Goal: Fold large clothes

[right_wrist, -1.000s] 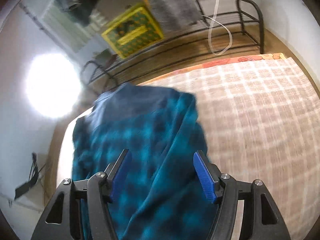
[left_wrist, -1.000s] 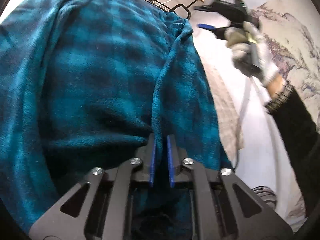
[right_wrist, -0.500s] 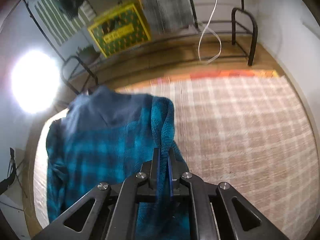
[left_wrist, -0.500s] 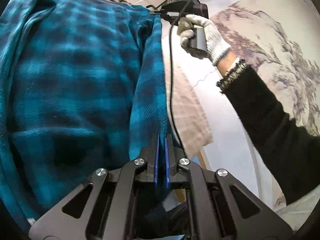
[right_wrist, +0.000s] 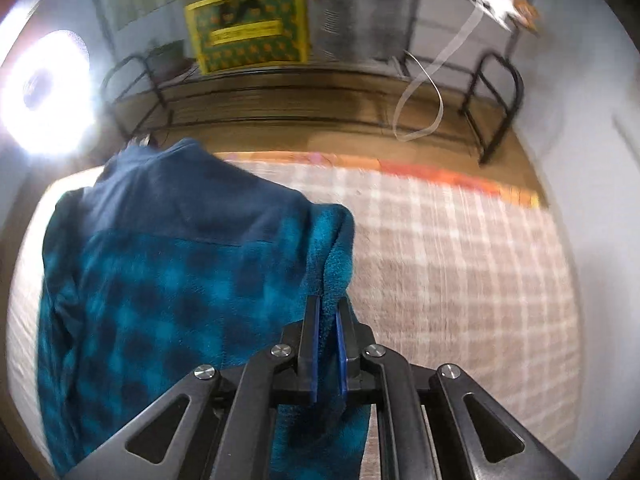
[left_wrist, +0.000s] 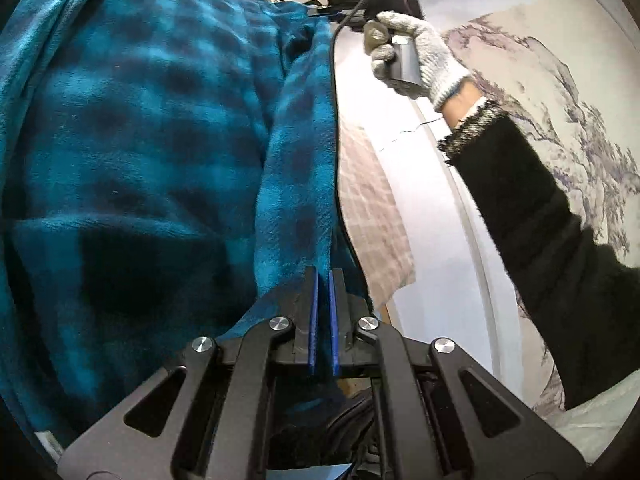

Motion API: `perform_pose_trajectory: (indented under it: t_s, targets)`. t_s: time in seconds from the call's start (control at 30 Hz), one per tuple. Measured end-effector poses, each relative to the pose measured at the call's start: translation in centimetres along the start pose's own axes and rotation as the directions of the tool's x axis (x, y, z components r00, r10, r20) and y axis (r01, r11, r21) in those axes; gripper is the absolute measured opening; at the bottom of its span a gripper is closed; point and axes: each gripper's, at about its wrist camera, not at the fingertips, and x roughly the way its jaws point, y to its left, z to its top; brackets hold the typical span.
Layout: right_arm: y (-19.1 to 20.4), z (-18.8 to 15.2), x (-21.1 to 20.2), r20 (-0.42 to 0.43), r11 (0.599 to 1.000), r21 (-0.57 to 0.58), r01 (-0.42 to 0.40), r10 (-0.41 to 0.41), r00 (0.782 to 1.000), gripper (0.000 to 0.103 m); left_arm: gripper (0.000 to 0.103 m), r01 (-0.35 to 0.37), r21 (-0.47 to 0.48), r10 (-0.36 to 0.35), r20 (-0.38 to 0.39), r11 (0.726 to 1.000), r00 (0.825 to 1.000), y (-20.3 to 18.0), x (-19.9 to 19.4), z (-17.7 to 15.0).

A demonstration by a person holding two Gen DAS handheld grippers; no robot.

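Left wrist view: left claw pinched on the edge of the teal plaid fleece garment, cloth filling the 9 to 12 o'clock side; at 1 o'clock, gloved right hand with right claw clamped on the same edge.

Right wrist view: right claw pressed together on a fleece fold, draped toward 9 o'clock over a checked bed cover.
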Motion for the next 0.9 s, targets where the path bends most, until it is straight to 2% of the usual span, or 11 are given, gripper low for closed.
perform_pose_trajectory:
  t_s: [0.2,0.3,0.33,0.4,0.43,0.53,0.6,0.73,0.8,0.9]
  targets:
    - [-3.5,-1.3,-1.9,0.028,0.989,0.103,-0.104,0.102,0.994,0.005,0.003,0.013,0.007,-0.013,-0.014,1.0,1.0,-0.5,0.5,0.6]
    - [-3.9,-1.8,-2.2,0.036,0.987,0.112,-0.112,0.109,0.993,0.005,0.003,0.011,0.014,-0.011,-0.011,1.0,1.0,-0.5,0.1,0.7]
    - [-3.7,-2.0,-2.2,0.033,0.989,0.098,-0.112,0.109,0.994,0.01,0.003,0.009,0.017,-0.009,-0.011,1.0,1.0,-0.6,0.1,0.8]
    - [-3.1,-2.4,-1.6,0.01,0.991,0.066,-0.12,0.119,0.993,0.026,0.003,0.004,0.023,-0.004,-0.01,1.0,1.0,-0.4,0.2,0.9]
    - [-2.6,-2.8,-1.0,-0.003,0.994,0.047,-0.099,0.099,0.995,0.034,0.003,0.002,0.024,-0.002,-0.01,1.0,1.0,-0.4,0.1,1.0]
    - [-2.1,-3.1,-0.3,-0.018,0.995,0.032,-0.093,0.094,0.995,0.035,0.003,0.001,0.029,-0.001,-0.016,1.0,1.0,-0.7,0.2,1.2]
    - [-1.9,-3.1,0.0,-0.018,0.992,0.046,-0.116,0.117,0.993,0.037,0.003,0.006,0.036,-0.005,-0.025,0.999,1.0,-1.1,0.6,1.2]
    - [-1.5,-3.3,0.4,-0.043,0.992,0.031,-0.125,0.126,0.991,0.034,0.003,0.013,0.063,-0.01,-0.041,0.998,0.999,-2.3,1.3,0.9]
    - [-1.4,-3.5,0.2,-0.045,0.989,0.043,-0.144,0.146,0.988,0.034,0.003,0.025,0.067,-0.021,-0.056,0.997,0.998,-2.5,1.7,0.7]
    - [-1.0,-4.1,-0.5,-0.047,0.975,0.047,-0.215,0.217,0.975,0.037,0.003,0.029,0.079,-0.023,-0.078,0.996,0.997,-2.8,2.4,0.5]
